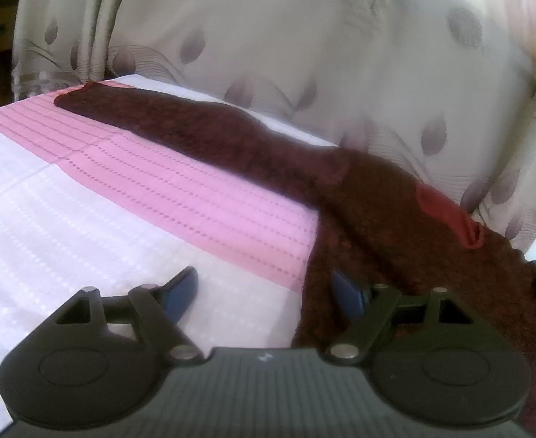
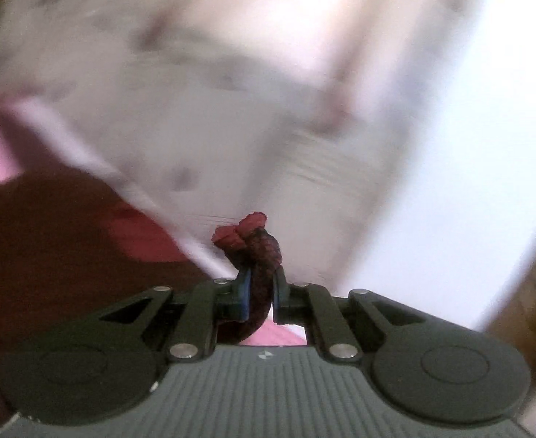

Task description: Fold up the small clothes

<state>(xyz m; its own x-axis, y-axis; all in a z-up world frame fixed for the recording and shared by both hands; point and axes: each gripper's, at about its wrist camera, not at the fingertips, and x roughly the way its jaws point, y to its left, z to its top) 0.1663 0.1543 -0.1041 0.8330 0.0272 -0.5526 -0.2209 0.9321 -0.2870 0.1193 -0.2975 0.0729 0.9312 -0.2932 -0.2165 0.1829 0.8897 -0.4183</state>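
Right wrist view | right gripper (image 2: 260, 292) clamps maroon garment (image 2: 257, 252) corner | left gripper (image 1: 264, 288) gapes, empty | we should lift evenly, fabric taut

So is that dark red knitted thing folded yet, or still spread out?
Still spread out: the dark red garment lies long across the pink-striped cloth, one end pinched and lifted in the right gripper.

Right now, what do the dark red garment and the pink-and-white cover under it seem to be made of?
Garment: probably a fuzzy knit, wool or acrylic; matte, nubby surface, with a smoother red lining showing.
Cover: likely quilted woven fabric, matte; rows of stitched dots run across it.
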